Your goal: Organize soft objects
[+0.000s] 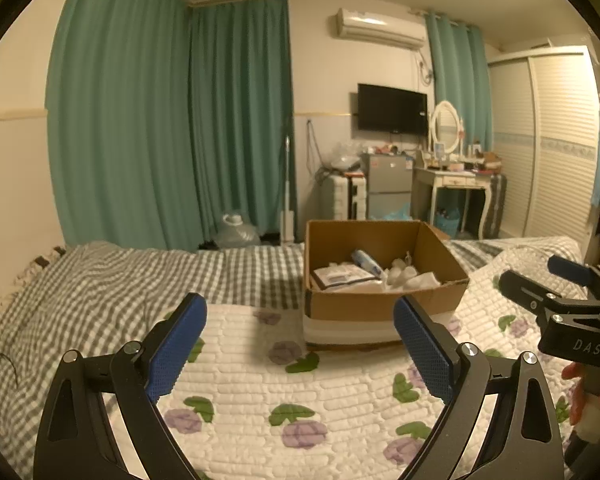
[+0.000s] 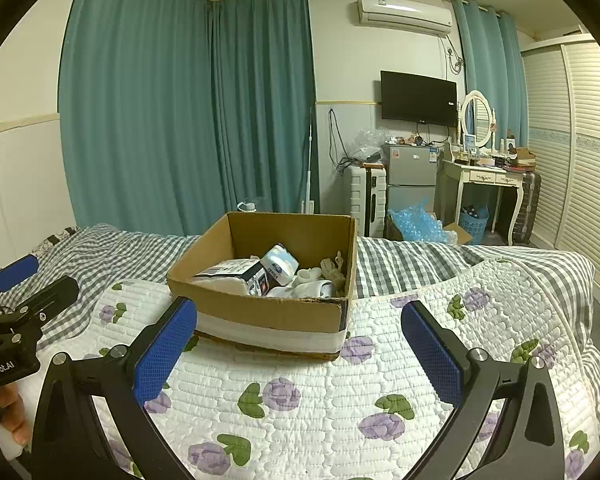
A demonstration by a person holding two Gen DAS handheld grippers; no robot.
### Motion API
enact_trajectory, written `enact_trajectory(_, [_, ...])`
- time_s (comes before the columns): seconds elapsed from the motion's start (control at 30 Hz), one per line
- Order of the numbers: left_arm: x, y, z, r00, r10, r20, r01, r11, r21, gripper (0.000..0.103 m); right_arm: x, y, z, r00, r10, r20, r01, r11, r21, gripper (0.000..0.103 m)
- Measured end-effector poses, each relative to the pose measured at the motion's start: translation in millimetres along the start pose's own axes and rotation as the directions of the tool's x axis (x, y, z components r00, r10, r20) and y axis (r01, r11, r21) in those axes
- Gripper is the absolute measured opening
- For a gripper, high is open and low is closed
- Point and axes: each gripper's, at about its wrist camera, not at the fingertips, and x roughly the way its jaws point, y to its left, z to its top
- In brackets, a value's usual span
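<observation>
from the left wrist camera, the left gripper (image 1: 300, 320) has its two blue fingers (image 1: 176, 344) spread wide apart, with nothing between them. it hangs over a white quilt (image 1: 300, 400) with purple flowers and green leaves. past the fingers sits a brown cardboard box (image 1: 380, 304) on the quilt, open at the top. inside it lie white soft things (image 1: 408, 276), a blue and white pack (image 1: 366, 262) and a flat paper packet (image 1: 340, 276). the right gripper (image 1: 540, 276) shows at the right edge, near the box, but apart from it. behind the box lies a grey checked blanket (image 1: 140, 280).

from the right wrist camera, the right gripper (image 2: 300, 324) is spread wide too and holds nothing. the same box (image 2: 260, 308) sits just ahead on the quilt (image 2: 320, 400). in it are white socks (image 2: 308, 284), a tan soft thing (image 2: 334, 270) and a blue and white roll (image 2: 280, 264). the left gripper (image 2: 40, 280) pokes in at the left edge.
</observation>
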Motion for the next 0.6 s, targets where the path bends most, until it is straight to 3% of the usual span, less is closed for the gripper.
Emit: enact_trajectory(0.6, [-2.0,-5.0,-2.0,1.000,-0.005,0.000,0.005,1.000,0.002,0.096,1.7,1.1,-2.7,1.000,0.000,-0.002,0.000,1.000,0.008,0.103])
